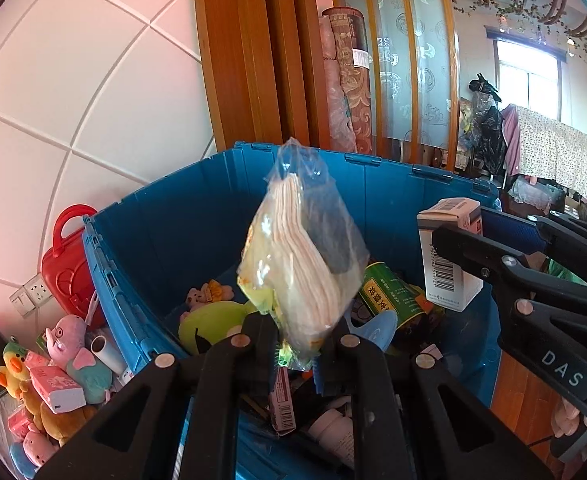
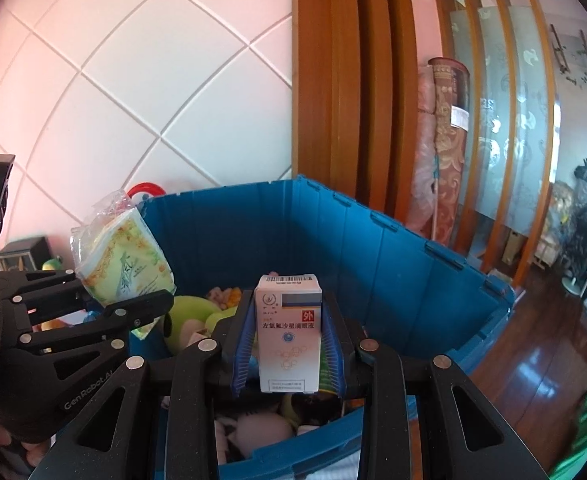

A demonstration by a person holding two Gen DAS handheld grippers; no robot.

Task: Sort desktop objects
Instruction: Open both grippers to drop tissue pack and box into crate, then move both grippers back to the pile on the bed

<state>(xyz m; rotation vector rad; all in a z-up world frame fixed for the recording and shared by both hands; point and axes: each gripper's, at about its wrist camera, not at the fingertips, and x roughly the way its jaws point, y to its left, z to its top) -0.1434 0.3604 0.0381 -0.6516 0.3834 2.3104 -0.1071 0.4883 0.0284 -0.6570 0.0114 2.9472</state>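
Note:
My left gripper [image 1: 299, 344] is shut on the bottom of a clear plastic pack of tissues [image 1: 301, 264], which stands upright above the open blue crate [image 1: 197, 220]. From the right wrist view the same tissue pack [image 2: 123, 268] sits at the left, over the blue crate's [image 2: 393, 256] left wall, held by the left gripper [image 2: 145, 312]. My right gripper [image 2: 287, 344] is shut on a small white medicine box [image 2: 287, 332] with a barcode on top, held upright over the crate. In the left wrist view that medicine box [image 1: 447, 256] appears at the right, clamped by the right gripper [image 1: 469, 252].
The crate holds a green tin [image 1: 389, 296], a green plush [image 1: 209, 324], a white bottle [image 1: 333, 432] and other small items. Plush toys [image 1: 73, 356] and a red toy case [image 1: 69, 264] lie outside its left wall. Wooden door frame [image 2: 345, 80] and rolled rugs [image 1: 345, 80] stand behind.

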